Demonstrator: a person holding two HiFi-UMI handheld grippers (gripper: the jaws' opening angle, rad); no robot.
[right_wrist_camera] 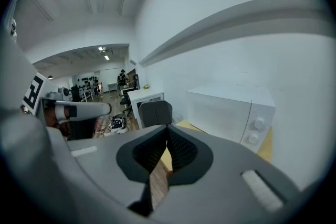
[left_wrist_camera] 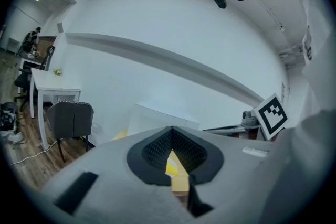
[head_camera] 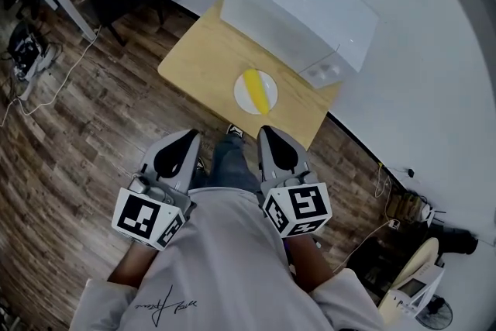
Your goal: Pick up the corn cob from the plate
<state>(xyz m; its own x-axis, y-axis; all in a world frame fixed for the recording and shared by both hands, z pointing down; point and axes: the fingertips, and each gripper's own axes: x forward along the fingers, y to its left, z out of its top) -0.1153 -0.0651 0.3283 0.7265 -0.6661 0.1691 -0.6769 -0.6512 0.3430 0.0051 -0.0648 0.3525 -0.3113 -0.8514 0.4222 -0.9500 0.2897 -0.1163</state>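
1. My left gripper (head_camera: 188, 139) and my right gripper (head_camera: 269, 132) both have their jaws pressed together, with nothing in them.
2. The corn cob (head_camera: 256, 90) lies on the plate (head_camera: 239, 95) on the table (head_camera: 198, 58). It is ahead of both jaws and apart from them.
3. I think its long side points mostly away from me, but it looks small from up here.
4. My right jaws are nearer, so I think they should open and reach.
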